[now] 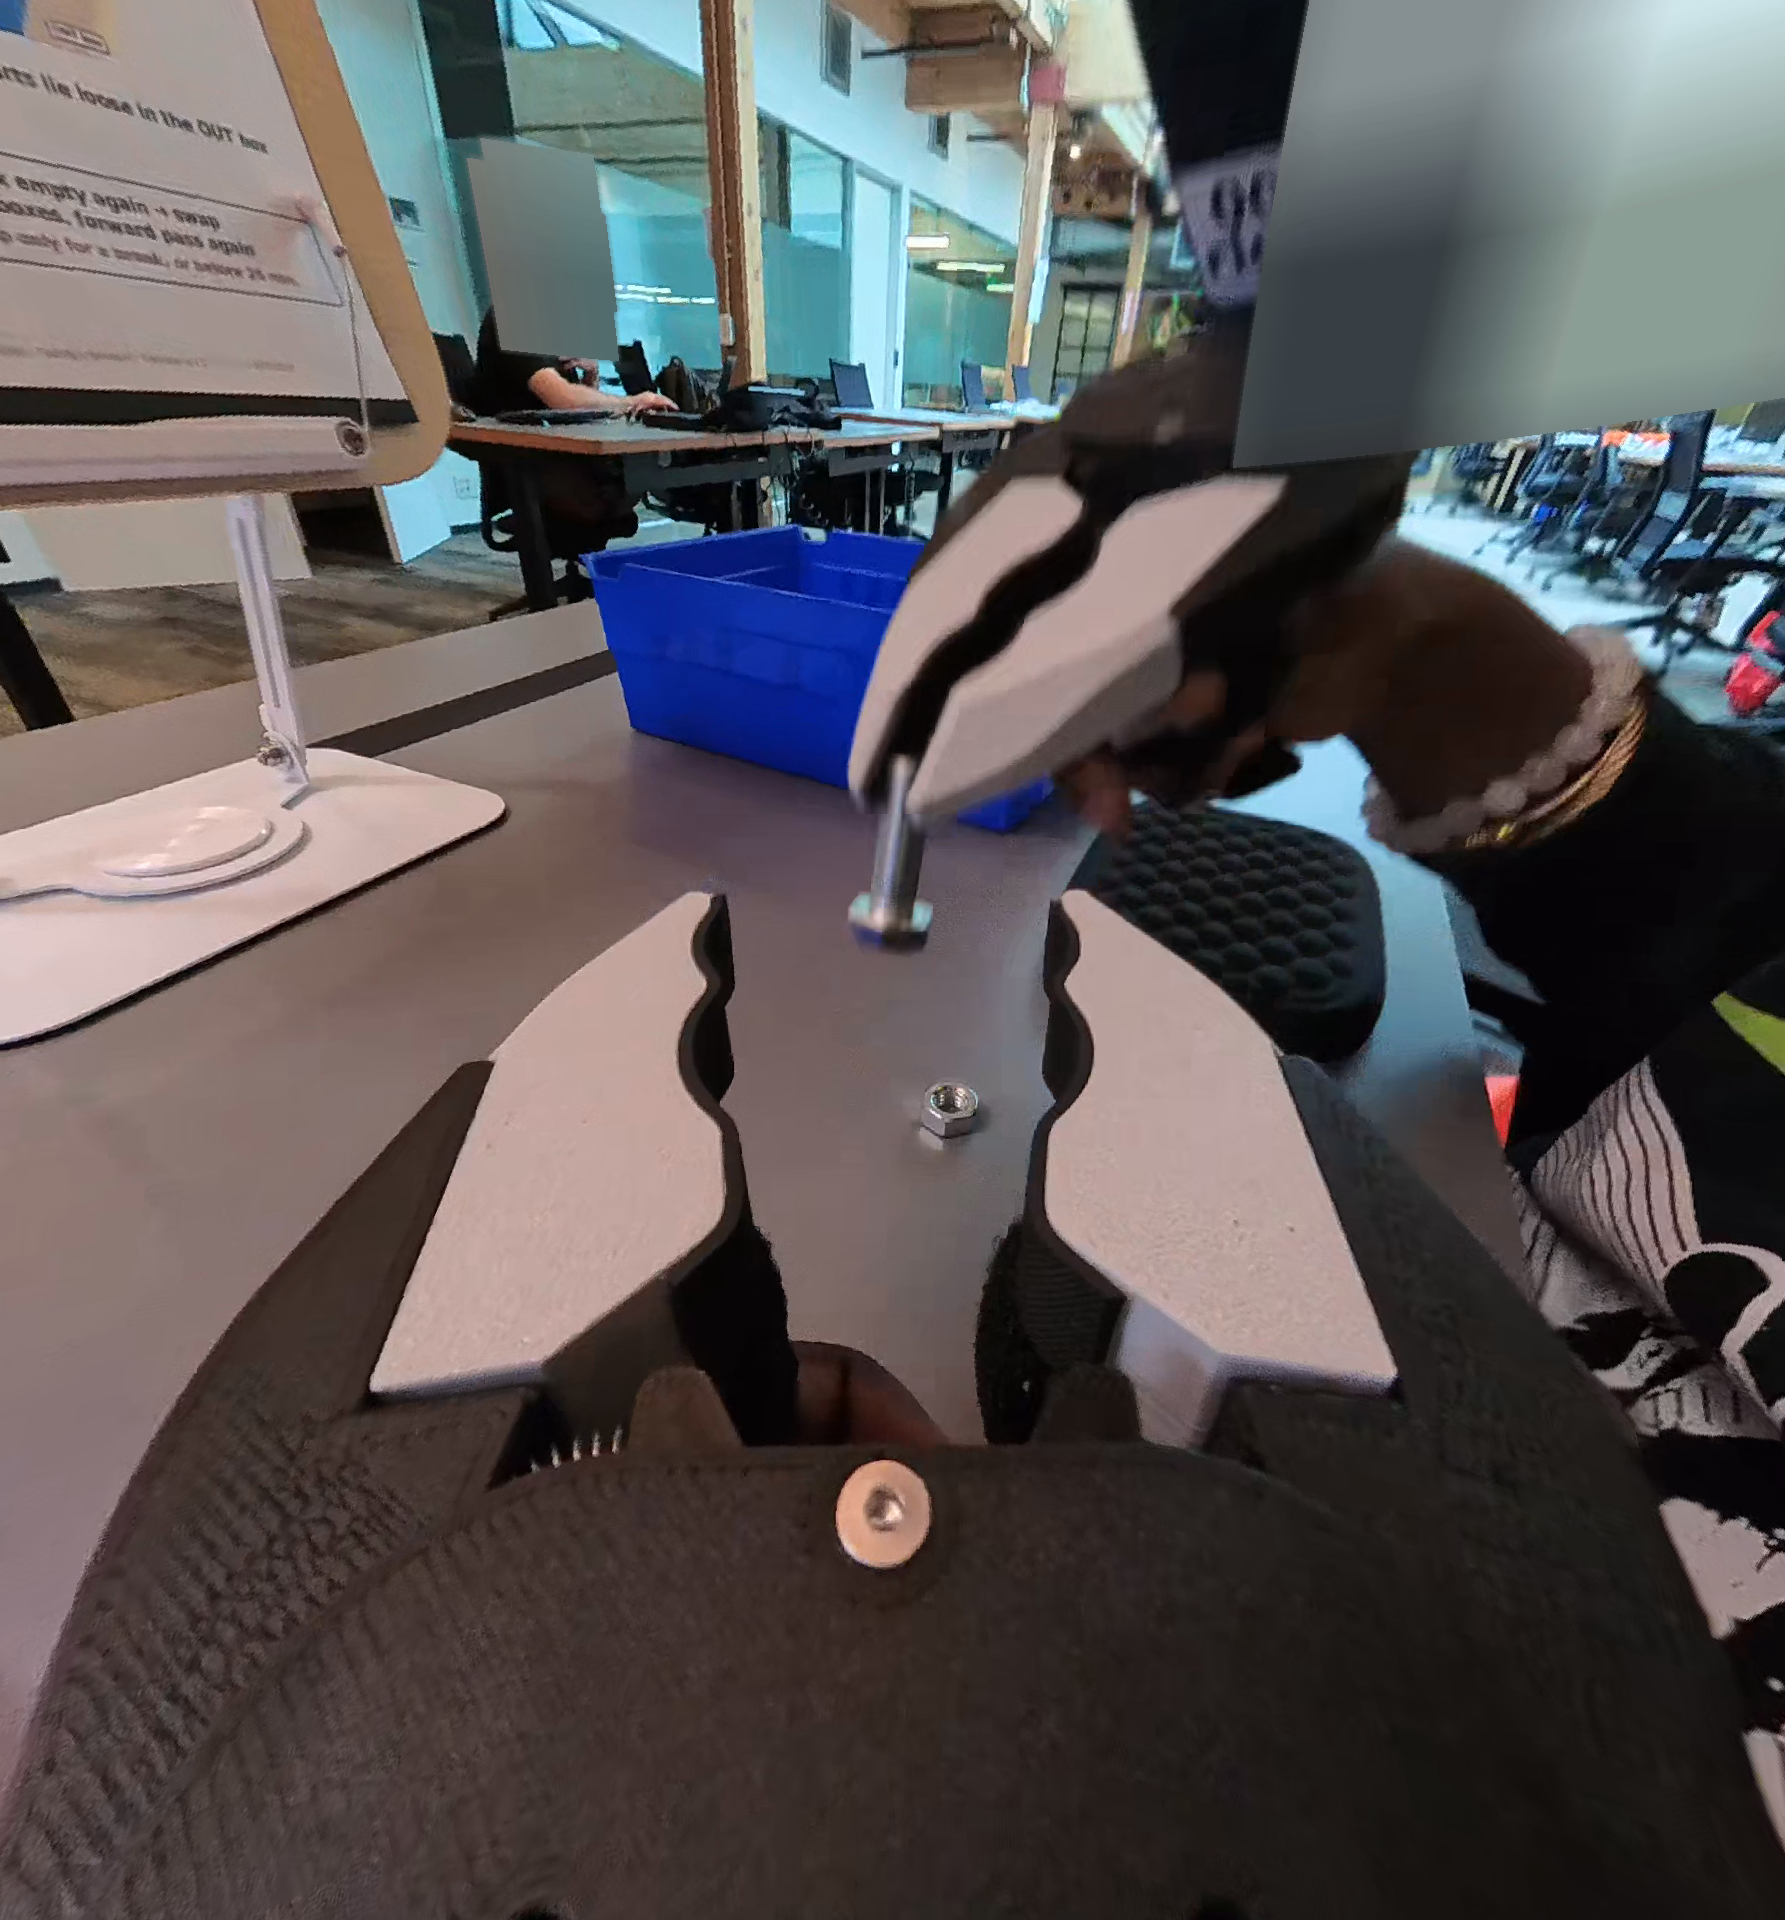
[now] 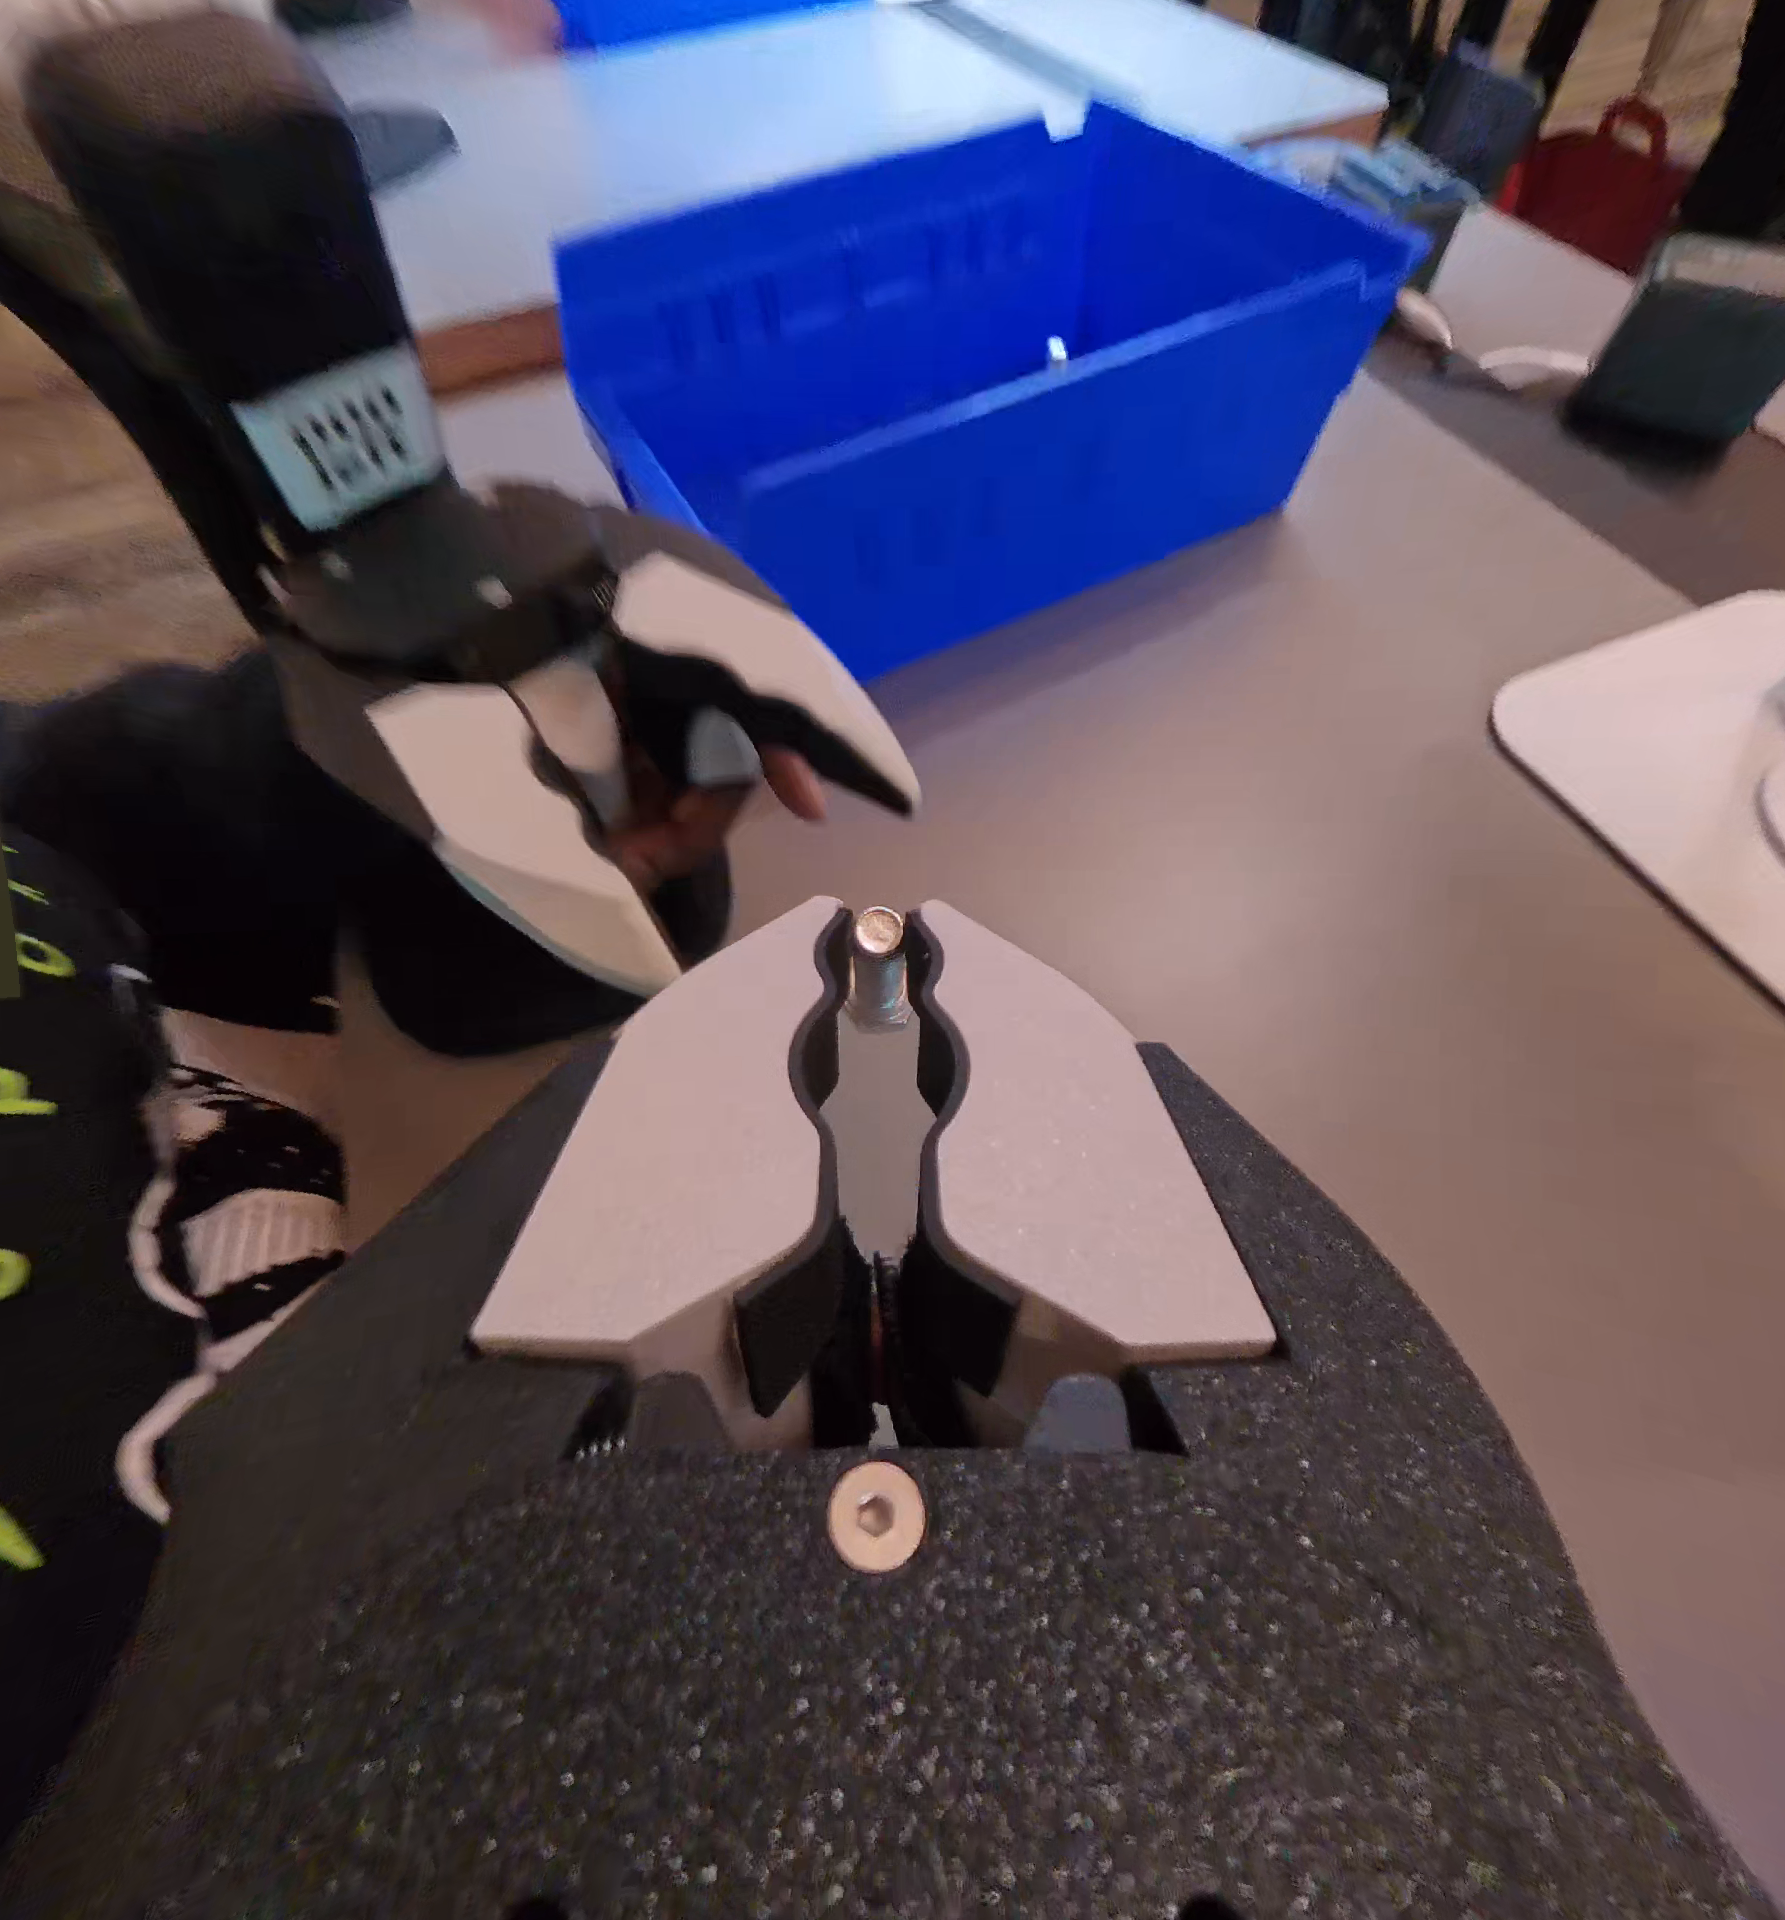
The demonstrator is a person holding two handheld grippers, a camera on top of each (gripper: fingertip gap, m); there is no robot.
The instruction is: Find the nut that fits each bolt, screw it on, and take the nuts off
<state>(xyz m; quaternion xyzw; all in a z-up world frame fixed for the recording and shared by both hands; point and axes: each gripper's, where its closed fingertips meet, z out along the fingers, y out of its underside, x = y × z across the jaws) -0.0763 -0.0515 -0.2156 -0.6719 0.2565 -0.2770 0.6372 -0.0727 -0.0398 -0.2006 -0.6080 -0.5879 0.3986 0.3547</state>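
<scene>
A silver bolt point(image 1: 895, 868) stands head-down on the grey table point(image 1: 244, 1143), its threaded end pinched between the tips of my right gripper point(image 1: 893, 779). In the right wrist view the right gripper point(image 2: 880, 914) is shut on the bolt point(image 2: 877, 966). A small silver hex nut point(image 1: 949, 1108) lies flat on the table in front of the bolt. My left gripper point(image 1: 888, 914) is open and empty, its tips to either side of the nut and just short of the bolt. It also shows in the right wrist view point(image 2: 784, 883), open, to the left of the bolt.
A blue bin point(image 1: 753, 644) stands on the table behind the bolt; it also shows in the right wrist view point(image 2: 971, 416). A white stand base point(image 1: 140, 883) holding an instruction sheet point(image 1: 119, 208) is at the left. A black mesh pad point(image 1: 1252, 935) lies at the right. A person's hand and sleeve hold the right gripper. Only a small space, under 4 cm, lies between the two pairs of fingers. Left tips and right tips are each some 12 cm from the small silver hex nut point(image 1: 949, 1108).
</scene>
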